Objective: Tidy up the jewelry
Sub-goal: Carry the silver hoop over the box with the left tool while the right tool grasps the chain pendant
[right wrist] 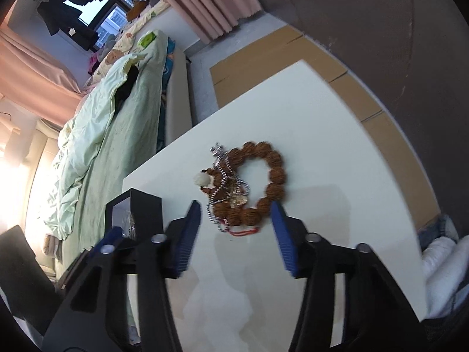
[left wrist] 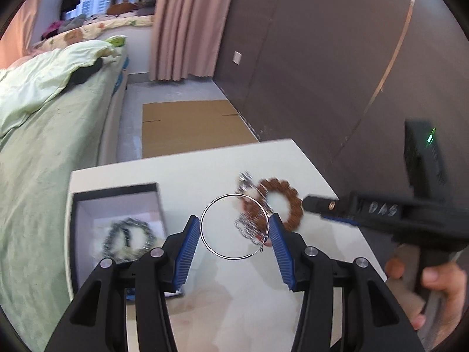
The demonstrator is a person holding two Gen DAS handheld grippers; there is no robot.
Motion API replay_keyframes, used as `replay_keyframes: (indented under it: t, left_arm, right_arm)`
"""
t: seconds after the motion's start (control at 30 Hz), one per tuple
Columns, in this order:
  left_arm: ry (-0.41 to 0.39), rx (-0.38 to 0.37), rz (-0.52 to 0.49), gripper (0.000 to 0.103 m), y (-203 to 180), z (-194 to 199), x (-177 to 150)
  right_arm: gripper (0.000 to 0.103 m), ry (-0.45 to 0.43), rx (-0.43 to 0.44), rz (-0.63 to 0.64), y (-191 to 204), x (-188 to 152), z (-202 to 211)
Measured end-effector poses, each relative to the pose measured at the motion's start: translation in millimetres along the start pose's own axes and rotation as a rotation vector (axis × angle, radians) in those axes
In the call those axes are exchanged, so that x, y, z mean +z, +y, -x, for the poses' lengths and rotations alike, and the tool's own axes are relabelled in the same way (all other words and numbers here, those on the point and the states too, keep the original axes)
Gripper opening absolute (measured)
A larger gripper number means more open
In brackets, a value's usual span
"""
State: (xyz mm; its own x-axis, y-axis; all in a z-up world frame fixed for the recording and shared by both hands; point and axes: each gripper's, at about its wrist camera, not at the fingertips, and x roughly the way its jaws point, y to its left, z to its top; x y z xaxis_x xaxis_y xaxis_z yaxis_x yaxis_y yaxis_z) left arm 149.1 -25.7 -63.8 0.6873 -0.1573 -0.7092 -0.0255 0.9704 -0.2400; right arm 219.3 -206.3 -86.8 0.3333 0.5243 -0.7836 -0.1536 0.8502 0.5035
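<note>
Your left hand-held gripper (left wrist: 234,228) pinches the silver hoop (left wrist: 234,226) by its edges; ease off, it springs away. Right hand-held gripper (right wrist: 236,220) is spread wide.

White table (right wrist: 322,135) carries an open box (left wrist: 117,196), brown bead bracelet (right wrist: 275,173) and, seemingly, a silver chain (right wrist: 222,173).

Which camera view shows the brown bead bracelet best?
The right wrist view: the brown bead bracelet lies sharp and whole on the table. In the left wrist view it is blurred, partly behind the silver ring.
</note>
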Motion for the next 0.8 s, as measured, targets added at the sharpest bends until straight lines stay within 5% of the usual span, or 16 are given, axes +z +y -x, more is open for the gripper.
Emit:
replay_keyframes:
  t: [0.5,0.63,0.8]
  left_arm:
    - [-0.063,0.001,0.109,0.047,55,22,25]
    - [-0.070,-0.002,0.128,0.047,63,25,29]
    - [-0.071,-0.001,0.150,0.047,69,23,34]
  right_arm:
    - [0.021,0.061,-0.035,-0.056,7,25,-64]
    - [0.006,0.058,-0.007,-0.074,9,28,-67]
    - [0.006,0.026,0.021,-0.062,16,30,-58]
